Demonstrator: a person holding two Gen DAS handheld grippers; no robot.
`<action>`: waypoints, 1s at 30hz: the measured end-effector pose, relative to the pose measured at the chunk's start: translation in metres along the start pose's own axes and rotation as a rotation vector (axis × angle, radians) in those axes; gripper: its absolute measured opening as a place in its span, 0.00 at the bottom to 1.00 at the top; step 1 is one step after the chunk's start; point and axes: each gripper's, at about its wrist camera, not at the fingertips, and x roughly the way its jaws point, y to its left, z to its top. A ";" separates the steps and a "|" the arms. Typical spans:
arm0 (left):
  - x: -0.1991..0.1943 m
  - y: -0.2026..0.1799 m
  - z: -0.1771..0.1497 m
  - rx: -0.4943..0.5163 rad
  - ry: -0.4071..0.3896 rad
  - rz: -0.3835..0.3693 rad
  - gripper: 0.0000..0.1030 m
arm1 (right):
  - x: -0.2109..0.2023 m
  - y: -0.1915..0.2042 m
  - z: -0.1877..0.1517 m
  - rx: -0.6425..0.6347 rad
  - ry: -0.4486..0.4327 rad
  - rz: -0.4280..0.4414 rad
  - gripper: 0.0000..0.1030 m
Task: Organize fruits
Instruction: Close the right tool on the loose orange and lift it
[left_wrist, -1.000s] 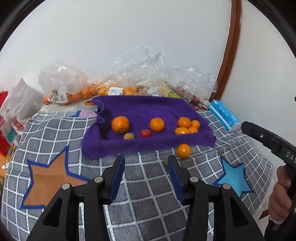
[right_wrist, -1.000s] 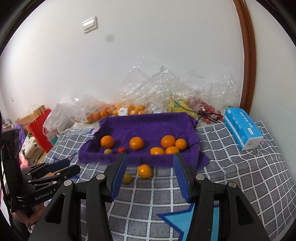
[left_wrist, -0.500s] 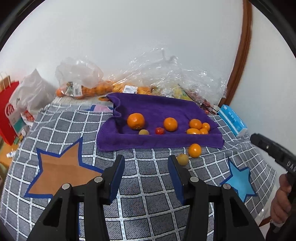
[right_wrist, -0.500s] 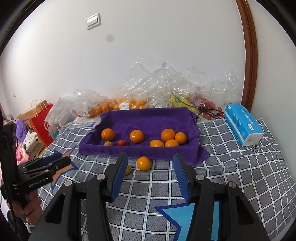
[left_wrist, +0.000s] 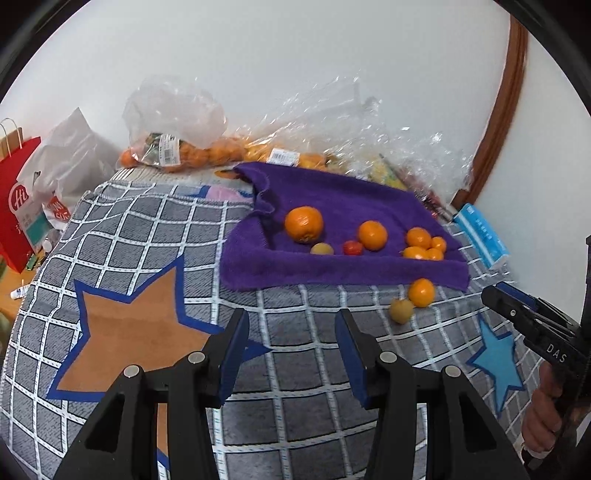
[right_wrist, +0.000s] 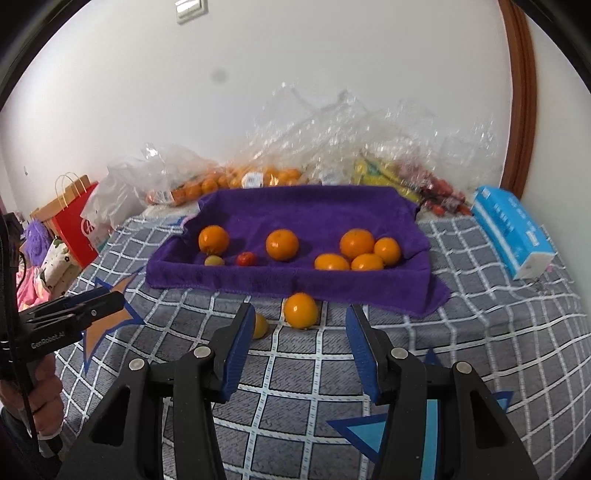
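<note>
Both tools have been lowered toward the loose orange (right_wrist: 300, 310) at the towel (right_wrist: 295, 284) edge; left tool (left_wrist: 291, 349) and right tool (right_wrist: 301, 347) are held part-open, empty

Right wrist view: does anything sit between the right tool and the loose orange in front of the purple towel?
Nothing visible does. The loose orange lies on bare checked blanket just beyond the right tool, whose jaws stand open and empty. A small yellowish fruit sits beside it, left of that line.

Yellow fruit (right_wrist: 258, 325) half behind right gripper's finger (right_wrist: 239, 343); bagged fruit (right_wrist: 236, 179) blurred by plastic; red bag (left_wrist: 16, 199) cut off.
</note>
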 end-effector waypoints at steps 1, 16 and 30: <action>0.004 0.001 0.001 0.003 0.008 0.010 0.45 | 0.006 0.000 -0.001 0.003 0.012 0.001 0.49; 0.027 0.012 0.008 -0.013 0.068 0.008 0.45 | 0.069 -0.004 0.001 0.012 0.109 -0.010 0.37; 0.037 0.003 0.002 0.008 0.114 0.005 0.45 | 0.088 -0.007 0.001 -0.001 0.124 0.007 0.32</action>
